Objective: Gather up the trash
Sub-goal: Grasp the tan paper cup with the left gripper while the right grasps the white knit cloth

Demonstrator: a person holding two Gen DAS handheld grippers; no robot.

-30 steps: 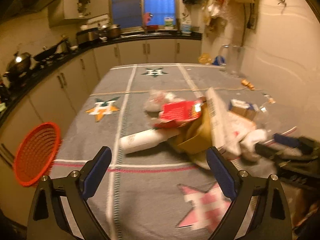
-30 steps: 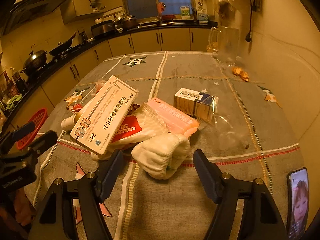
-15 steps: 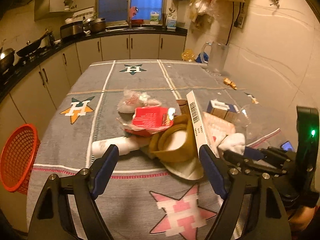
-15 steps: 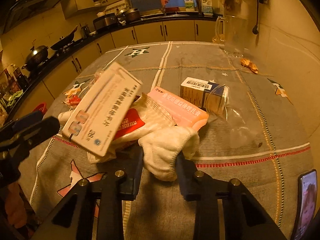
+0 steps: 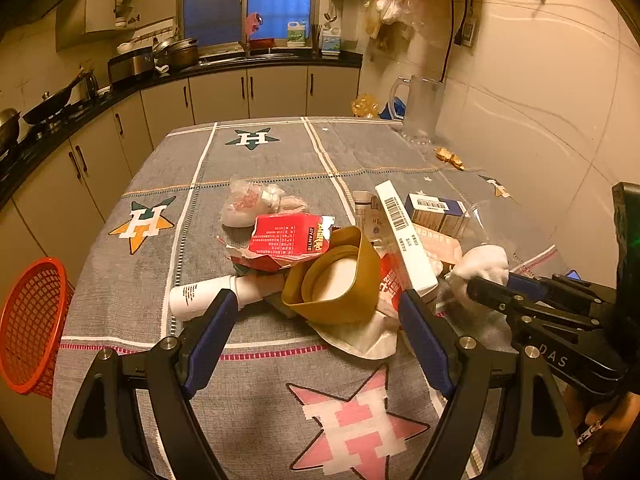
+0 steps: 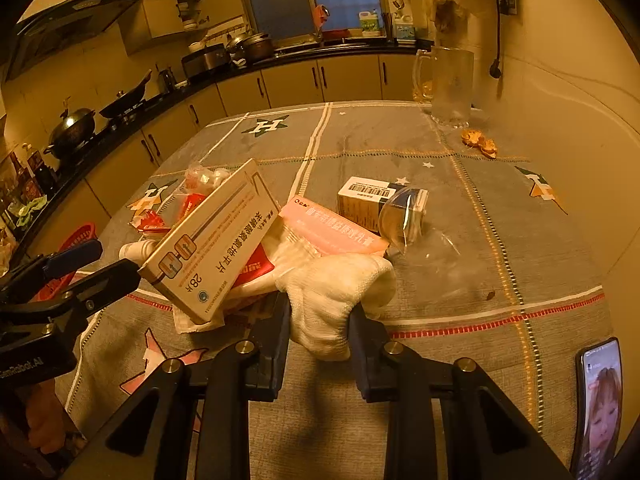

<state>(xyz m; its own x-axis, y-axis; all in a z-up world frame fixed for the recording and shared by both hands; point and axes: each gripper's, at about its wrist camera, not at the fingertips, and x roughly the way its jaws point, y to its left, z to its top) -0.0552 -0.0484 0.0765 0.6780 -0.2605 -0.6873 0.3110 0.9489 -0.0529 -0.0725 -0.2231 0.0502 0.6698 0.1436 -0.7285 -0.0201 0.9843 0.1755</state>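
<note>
A heap of trash lies mid-table. My right gripper point(image 6: 320, 310) is shut on a white crumpled cloth point(image 6: 340, 292), which also shows in the left wrist view point(image 5: 482, 266). My left gripper point(image 5: 316, 320) is open and empty, just short of a brown paper cup point(image 5: 340, 280) on its side. The heap holds a long white medicine box point(image 6: 212, 236), a red carton point(image 5: 288, 236), a white bottle point(image 5: 196, 300), a pink packet point(image 6: 332, 228) and a small blue-white box point(image 6: 368, 198). An orange mesh basket point(image 5: 28, 324) hangs off the table's left edge.
A glass mug point(image 6: 448, 84) and orange peel scraps point(image 6: 480, 142) sit at the far right by the wall. A clear plastic bag point(image 6: 432, 248) lies right of the heap. A phone point(image 6: 596, 400) lies at the near right edge. Kitchen counters run along the left and back.
My right gripper closed onto the white cloth. My left gripper swung right and moved in toward the heap, staying open.
</note>
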